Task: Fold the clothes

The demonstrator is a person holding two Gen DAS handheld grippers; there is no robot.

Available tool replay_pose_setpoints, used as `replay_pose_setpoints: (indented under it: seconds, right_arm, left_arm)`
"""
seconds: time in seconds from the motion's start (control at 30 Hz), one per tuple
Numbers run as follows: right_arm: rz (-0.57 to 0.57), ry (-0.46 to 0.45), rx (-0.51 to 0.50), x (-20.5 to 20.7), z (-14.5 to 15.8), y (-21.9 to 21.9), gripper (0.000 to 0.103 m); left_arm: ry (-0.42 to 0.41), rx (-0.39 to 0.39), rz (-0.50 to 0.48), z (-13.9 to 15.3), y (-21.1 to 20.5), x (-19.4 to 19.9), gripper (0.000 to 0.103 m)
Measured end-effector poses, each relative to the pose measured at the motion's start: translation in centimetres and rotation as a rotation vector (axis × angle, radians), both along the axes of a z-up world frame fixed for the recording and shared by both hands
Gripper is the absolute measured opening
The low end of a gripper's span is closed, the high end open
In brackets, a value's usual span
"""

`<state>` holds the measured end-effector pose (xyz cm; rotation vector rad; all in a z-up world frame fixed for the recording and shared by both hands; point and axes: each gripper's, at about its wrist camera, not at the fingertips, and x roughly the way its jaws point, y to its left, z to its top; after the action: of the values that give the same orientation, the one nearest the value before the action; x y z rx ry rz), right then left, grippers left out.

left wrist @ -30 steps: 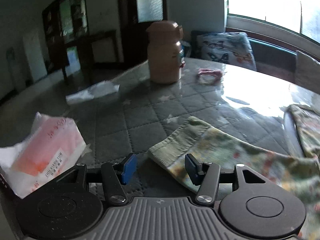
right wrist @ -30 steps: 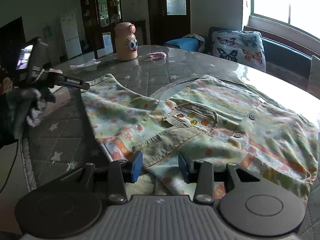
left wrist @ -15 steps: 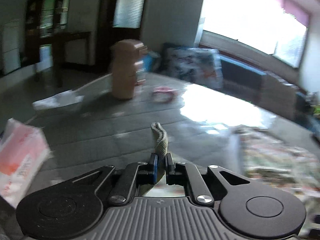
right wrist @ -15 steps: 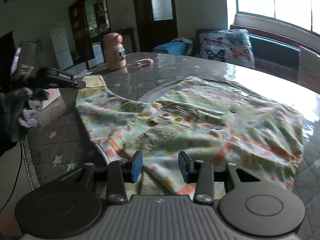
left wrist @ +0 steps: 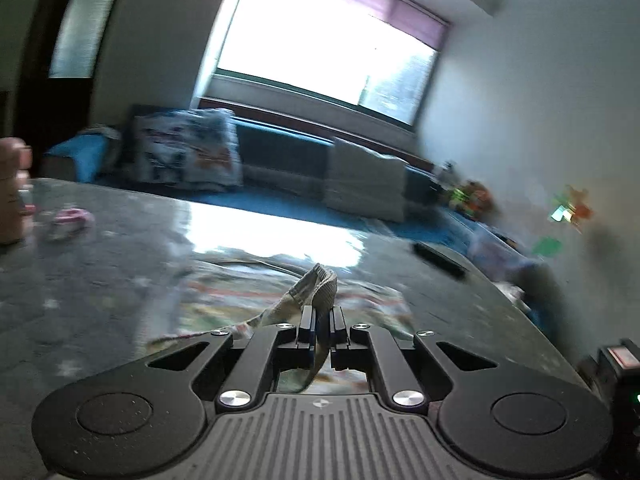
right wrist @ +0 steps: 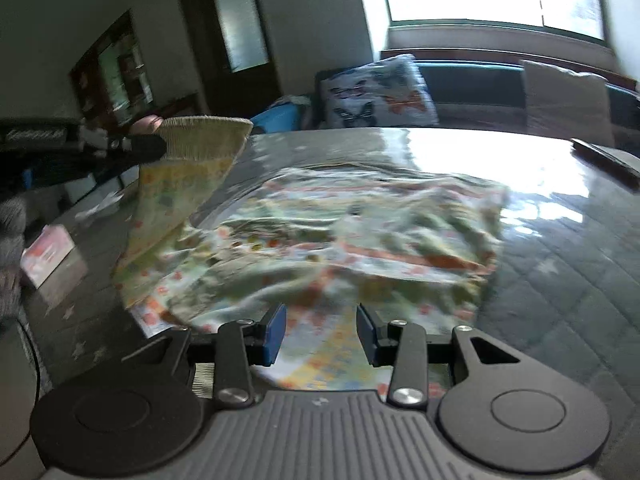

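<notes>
Left gripper (left wrist: 320, 334) is clamped tight on the ribbed cuff (left wrist: 322, 288), sleeve (right wrist: 176, 196) lifted clear of the quilted table (right wrist: 560, 280). Right gripper (right wrist: 320, 334) hangs with jaws wide apart, low over the patterned shirt (right wrist: 340, 248), which lies spread and rumpled on the tabletop. A pink tissue pack (right wrist: 46, 254) sits off to the left of the shirt. Butterfly cushion (right wrist: 376, 92) on the bench beyond, bright window (left wrist: 328, 44) glaring off the table.

Left claw (left wrist: 322, 334) clamped and raised, right claw (right wrist: 319, 334) spread, low
</notes>
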<state>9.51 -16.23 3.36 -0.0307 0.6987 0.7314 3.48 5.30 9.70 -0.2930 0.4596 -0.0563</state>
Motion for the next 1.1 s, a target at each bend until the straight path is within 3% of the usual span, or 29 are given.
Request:
replay_pose_setpoints:
  seconds: [0.2, 0.47, 0.6, 0.63, 0.83, 1.1]
  right_arm:
    - [-0.086, 0.032, 0.038, 0.8, -0.2, -2.8, 0.039]
    - [-0.15, 0.048, 0.064, 1.6, -0.4, -4.4, 0.039]
    - [-0.161, 0.058, 0.084, 1.9, -0.2, -4.4, 0.039]
    - [-0.158, 0.061, 0.089, 2.0, -0.2, -4.2, 0.039]
    - [-0.113, 0.094, 0.09, 2.2, -0.9, -2.3, 0.039]
    - [-0.058, 0.147, 0.032, 2.0, -2.7, 0.2, 0.028]
  left_arm:
    - [0.059, 0.024, -0.123, -1.8, -4.3, 1.5, 0.007]
    - [0.143, 0.055, -0.215, -4.7, -6.8, 1.5, 0.012]
    - [0.146, 0.08, -0.246, -5.0, -6.8, 0.9, 0.03]
    - [0.144, 0.094, -0.241, -4.9, -6.6, 0.7, 0.035]
    - [0.145, 0.175, -0.132, -5.0, -2.8, -0.9, 0.035]
    - [0.224, 0.249, 0.078, -6.6, 4.1, -2.9, 0.033]
